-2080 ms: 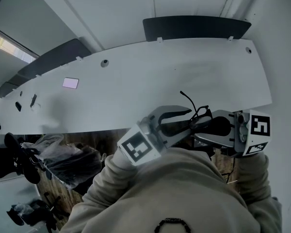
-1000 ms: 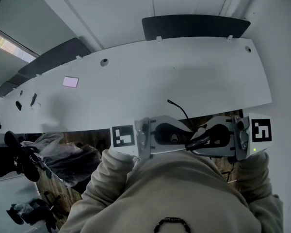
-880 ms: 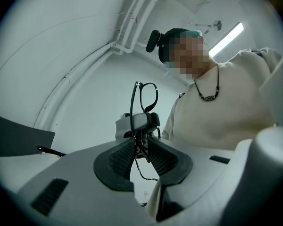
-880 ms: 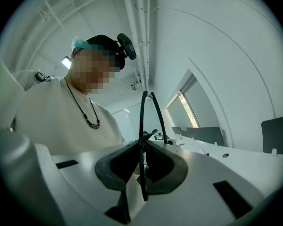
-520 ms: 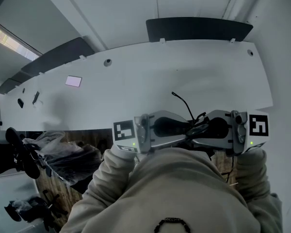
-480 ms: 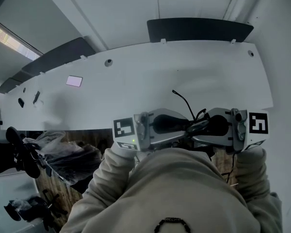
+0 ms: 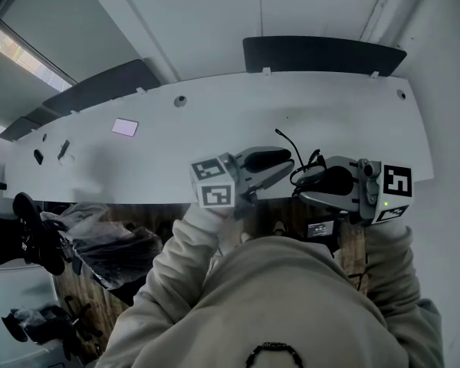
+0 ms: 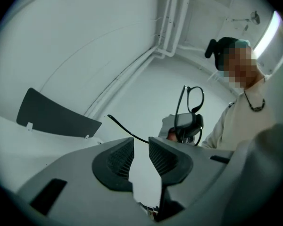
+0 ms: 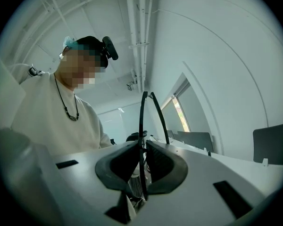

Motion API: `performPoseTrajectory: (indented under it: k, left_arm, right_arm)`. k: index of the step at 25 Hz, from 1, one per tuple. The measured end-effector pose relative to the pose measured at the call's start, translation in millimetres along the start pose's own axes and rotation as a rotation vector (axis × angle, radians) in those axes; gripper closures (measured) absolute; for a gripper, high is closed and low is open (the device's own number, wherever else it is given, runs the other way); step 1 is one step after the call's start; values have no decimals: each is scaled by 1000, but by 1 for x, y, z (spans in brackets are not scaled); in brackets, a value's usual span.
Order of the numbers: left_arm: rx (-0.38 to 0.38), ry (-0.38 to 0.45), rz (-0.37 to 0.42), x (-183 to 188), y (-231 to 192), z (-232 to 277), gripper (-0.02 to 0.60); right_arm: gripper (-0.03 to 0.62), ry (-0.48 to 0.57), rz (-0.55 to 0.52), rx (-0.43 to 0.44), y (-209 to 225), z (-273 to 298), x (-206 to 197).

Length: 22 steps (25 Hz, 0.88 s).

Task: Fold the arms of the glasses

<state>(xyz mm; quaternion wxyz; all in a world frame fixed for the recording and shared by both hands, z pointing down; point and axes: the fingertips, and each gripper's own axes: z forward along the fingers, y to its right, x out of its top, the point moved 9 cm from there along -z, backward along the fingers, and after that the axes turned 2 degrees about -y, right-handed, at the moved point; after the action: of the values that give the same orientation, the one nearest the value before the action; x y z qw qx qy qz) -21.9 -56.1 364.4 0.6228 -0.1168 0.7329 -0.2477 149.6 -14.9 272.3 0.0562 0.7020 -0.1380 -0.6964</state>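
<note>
The right gripper (image 9: 142, 149) is clamped on the black glasses (image 9: 141, 126), held over the near edge of the white table (image 7: 123, 167), one arm sticking out. Just beside them, the left gripper (image 8: 140, 147) has just eased its jaws apart, nothing between them. Each cube (image 7: 213, 184) bears black-and-white square markers

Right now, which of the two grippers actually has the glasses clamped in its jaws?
The right gripper: it is shut on the black glasses frame. The left gripper has its jaws apart with nothing between them.
</note>
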Motion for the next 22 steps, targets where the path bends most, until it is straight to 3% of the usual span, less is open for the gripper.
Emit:
performPoseTrajectory:
  k: [5, 10, 16, 22]
  left_arm:
    - [17, 20, -59, 1, -5, 6, 436]
    - [14, -1, -67, -1, -9, 9, 382]
    - [-17, 31, -92, 7, -5, 10, 382]
    - [-35, -30, -43, 5, -7, 16, 395]
  right_arm:
    - [536, 15, -23, 1, -4, -1, -4]
    - [536, 4, -32, 7, -9, 0, -8]
    - [536, -5, -18, 6, -12, 7, -16]
    - [536, -18, 3, 14, -10, 7, -21]
